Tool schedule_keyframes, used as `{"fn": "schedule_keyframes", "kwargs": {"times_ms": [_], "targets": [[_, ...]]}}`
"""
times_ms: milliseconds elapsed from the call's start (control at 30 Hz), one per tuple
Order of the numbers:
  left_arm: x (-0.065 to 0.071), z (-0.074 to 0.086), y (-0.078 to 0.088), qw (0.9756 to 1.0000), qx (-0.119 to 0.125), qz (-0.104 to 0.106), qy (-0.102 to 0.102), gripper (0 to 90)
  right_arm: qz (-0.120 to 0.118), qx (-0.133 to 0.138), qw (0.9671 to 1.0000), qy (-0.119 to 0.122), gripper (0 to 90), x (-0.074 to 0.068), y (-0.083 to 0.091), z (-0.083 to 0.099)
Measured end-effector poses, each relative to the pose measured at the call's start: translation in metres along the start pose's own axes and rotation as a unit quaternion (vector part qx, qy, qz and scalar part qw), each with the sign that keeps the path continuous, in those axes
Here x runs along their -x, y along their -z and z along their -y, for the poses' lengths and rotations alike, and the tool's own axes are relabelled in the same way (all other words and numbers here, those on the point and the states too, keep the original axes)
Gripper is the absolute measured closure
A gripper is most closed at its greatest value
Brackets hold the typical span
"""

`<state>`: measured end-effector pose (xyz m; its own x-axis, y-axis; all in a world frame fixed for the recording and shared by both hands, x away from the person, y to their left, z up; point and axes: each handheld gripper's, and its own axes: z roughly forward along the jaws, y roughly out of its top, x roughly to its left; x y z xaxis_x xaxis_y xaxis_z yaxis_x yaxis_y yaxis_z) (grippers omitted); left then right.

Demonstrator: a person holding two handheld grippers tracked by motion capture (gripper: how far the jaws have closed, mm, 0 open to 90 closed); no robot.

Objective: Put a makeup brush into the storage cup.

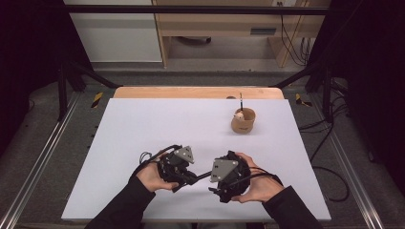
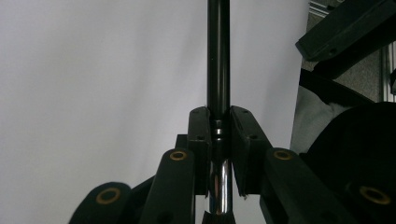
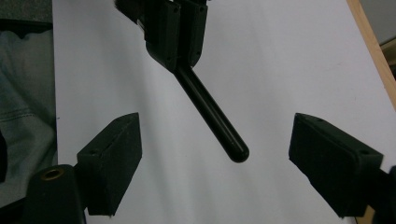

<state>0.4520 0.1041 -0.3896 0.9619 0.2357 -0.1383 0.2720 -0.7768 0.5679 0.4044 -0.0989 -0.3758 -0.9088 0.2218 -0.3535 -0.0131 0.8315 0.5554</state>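
Observation:
My left gripper (image 1: pixel 187 177) (image 2: pixel 218 116) is shut on a thin black stick (image 2: pixel 218 56) with a chrome collar, which sits just below the pads. The stick (image 1: pixel 203 175) points to the right, low over the white table (image 1: pixel 143 124), toward my right gripper (image 1: pixel 216 185). In the right gripper view the stick's rounded free end (image 3: pixel 236 151) hangs between the wide-apart jaws of my right gripper (image 3: pixel 217 128), and neither pad touches it. My left gripper (image 3: pixel 180 51) holds the stick's far end there.
A brown cup (image 1: pixel 243 120) with a thin dark stick standing in it sits at the table's far right. A wooden edge (image 1: pixel 198 92) runs along the table's back. Cables lie on the floor to the right.

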Motion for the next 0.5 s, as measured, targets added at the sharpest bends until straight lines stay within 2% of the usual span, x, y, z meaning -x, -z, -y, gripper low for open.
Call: {"fn": "schedule_keyframes", "kwargs": {"times_ms": [167, 367, 500], "targets": [[0.0, -0.0005, -0.0001, 1.0, 0.002, 0.001, 0.0, 78.7, -0.002, -0.008, 0.9999, 0.015, 20.2, -0.002, -0.0039, -0.0035], [0.0006, -0.0017, 0.0009, 1.0, 0.0, 0.001, 0.001, 78.7, -0.004, -0.015, 0.9996, 0.022, 23.6, -0.0043, -0.0078, -0.0056], [0.0012, -0.0029, -0.0001, 1.0, -0.002, 0.006, 0.0, 78.7, -0.002, -0.018, 0.9988, 0.045, 27.5, -0.0046, -0.0098, -0.0062]]}}
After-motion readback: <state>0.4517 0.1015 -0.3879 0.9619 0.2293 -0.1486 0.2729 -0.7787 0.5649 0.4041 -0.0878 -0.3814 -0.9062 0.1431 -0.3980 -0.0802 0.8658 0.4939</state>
